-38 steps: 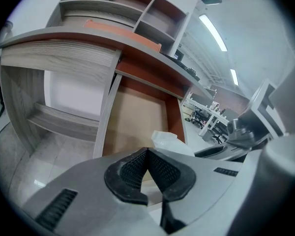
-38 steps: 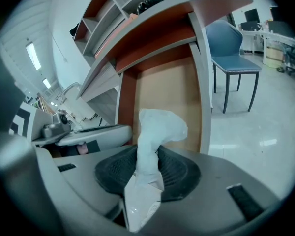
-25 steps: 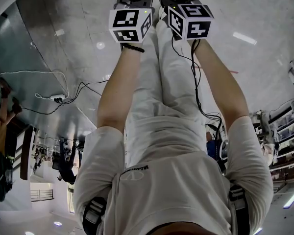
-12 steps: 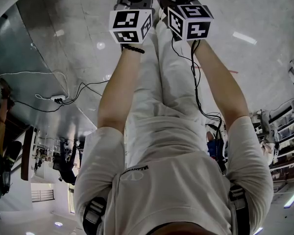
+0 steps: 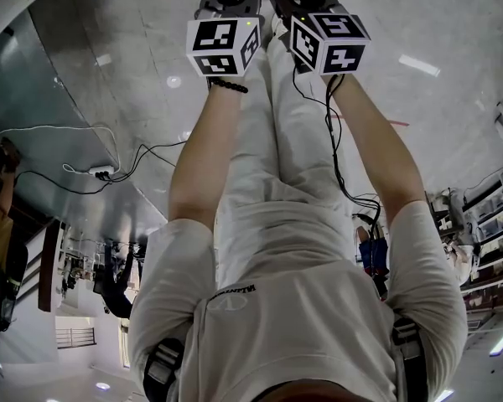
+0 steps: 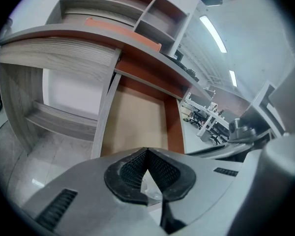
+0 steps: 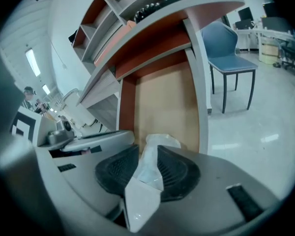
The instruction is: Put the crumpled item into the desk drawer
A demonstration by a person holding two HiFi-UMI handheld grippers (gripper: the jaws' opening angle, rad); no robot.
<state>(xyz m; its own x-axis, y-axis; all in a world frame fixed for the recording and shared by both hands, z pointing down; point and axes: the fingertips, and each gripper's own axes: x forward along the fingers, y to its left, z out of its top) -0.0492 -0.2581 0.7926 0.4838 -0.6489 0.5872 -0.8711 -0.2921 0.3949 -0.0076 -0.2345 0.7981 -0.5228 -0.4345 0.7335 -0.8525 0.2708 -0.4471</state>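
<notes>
1 glossy white crumpled item [image 7: 162, 140] sits pinched between the right gripper's [image 7: 147, 154] closing jaws, facing the open drawer [image 7: 162, 102]; the left gripper's [image 6: 146, 152] tips touch.

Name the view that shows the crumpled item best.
The right gripper view: the crumpled item sits between the closing jaws of the right gripper, over the open drawer. The left gripper view shows only a pale scrap between its pads, unidentifiable; the head view shows none of it.

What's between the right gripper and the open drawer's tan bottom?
Only the crumpled white item, which sits between the closing jaws of the right gripper, over the bare bottom of the drawer. The right gripper view shows it.
</notes>
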